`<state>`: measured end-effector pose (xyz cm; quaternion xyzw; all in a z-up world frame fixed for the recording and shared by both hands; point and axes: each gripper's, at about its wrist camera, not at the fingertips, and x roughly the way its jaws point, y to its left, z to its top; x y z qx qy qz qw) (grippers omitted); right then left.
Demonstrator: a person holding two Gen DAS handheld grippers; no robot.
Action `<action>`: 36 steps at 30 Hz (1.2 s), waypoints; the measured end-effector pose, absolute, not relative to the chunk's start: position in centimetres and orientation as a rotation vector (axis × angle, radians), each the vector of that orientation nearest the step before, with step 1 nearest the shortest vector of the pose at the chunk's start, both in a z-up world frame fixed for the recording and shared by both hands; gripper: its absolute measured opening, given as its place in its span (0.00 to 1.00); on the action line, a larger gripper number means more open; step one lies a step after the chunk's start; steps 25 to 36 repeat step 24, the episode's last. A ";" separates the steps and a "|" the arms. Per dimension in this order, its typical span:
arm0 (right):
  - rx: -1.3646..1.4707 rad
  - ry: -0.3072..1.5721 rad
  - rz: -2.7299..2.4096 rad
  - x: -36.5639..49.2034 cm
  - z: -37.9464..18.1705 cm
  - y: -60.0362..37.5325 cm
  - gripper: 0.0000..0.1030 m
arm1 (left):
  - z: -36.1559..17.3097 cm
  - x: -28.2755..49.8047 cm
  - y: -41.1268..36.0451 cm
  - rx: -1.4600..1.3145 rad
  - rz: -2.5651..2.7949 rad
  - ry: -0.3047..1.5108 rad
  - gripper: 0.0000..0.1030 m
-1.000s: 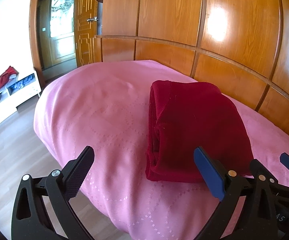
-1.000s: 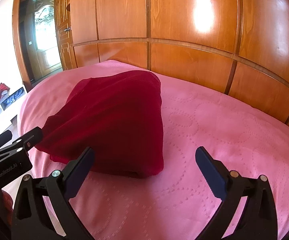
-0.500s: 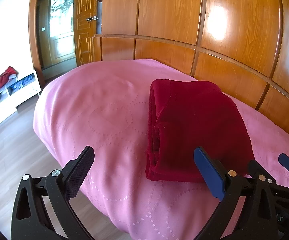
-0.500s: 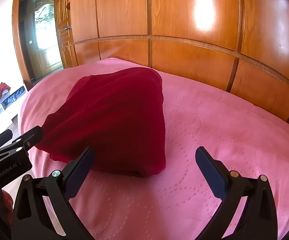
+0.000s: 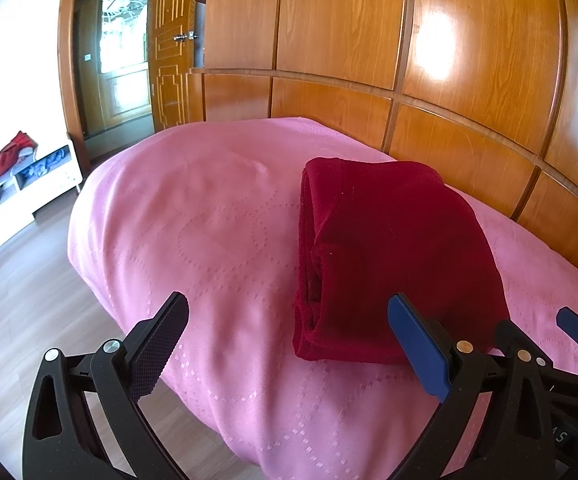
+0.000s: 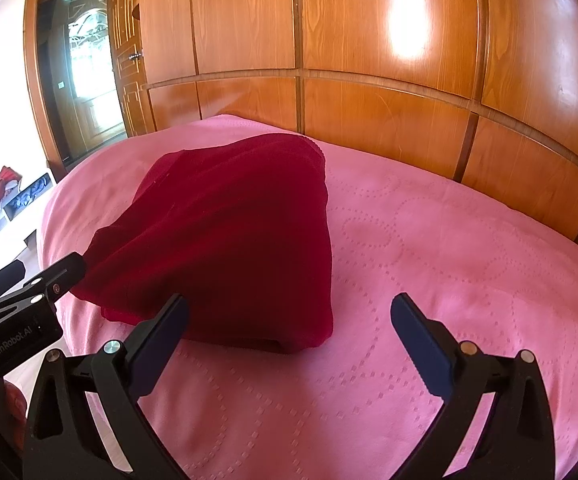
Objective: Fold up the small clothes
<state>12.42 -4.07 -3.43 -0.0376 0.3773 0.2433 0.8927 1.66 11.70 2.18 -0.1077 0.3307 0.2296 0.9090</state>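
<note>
Folded red garment [image 5: 393, 264] unmoved on bed; both jaws remain spread.

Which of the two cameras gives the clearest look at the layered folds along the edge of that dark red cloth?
The left wrist view: the folded red cloth turns its stacked layers toward that camera, open and unobstructed. The right wrist view shows the same cloth mostly as a smooth top surface, the layered edge turned away.

You get bright daylight from the glazed door [image 5: 123, 44] at left, which blows the white wall [image 5: 13, 64] out. A glare spot sits on the wood panels [image 6: 407, 20], and fisheye bending darkens the sharp frames' corners.
</note>
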 end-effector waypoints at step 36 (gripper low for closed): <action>0.017 0.821 0.398 15.1 -3.5 -11.1 0.98 | 2.4 1.7 12.5 -0.237 0.465 0.682 0.96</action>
